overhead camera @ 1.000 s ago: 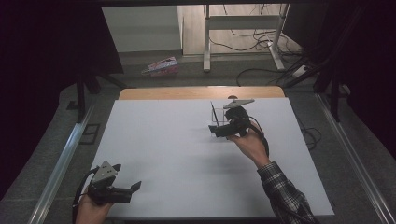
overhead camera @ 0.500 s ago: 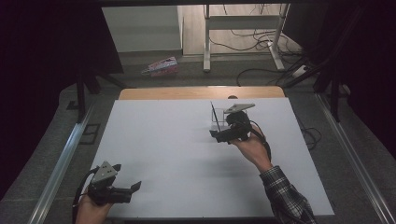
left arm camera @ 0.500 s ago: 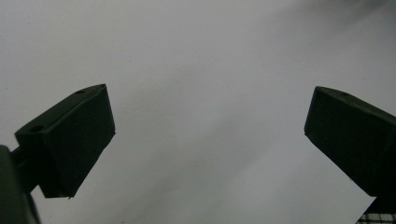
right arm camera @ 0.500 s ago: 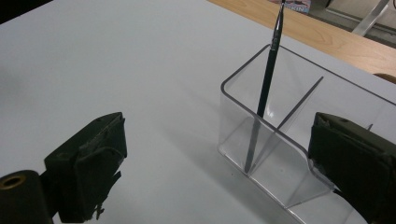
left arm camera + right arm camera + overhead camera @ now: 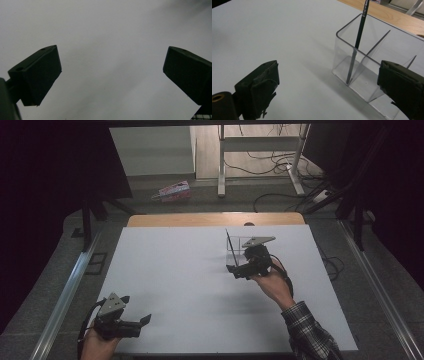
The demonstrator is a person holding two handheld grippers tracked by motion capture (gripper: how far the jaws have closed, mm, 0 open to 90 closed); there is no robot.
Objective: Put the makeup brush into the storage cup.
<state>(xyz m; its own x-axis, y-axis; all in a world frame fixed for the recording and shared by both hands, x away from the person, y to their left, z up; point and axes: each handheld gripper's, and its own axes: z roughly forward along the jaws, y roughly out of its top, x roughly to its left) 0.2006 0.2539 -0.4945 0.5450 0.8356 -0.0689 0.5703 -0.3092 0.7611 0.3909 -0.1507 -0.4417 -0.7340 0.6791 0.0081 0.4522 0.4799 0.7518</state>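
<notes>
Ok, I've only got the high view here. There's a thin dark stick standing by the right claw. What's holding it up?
Observer: A clear plastic holder. The pencil leans in its end compartment, tip at the base of a divider.
Operator: Is the right claw gripping anything?
Observer: No. The right claw is open, its jaws wide apart, nothing between them; the holder sits just beyond them.
Operator: And the left one?
Observer: The left claw is open too, with bare white table between its jaws.
</notes>
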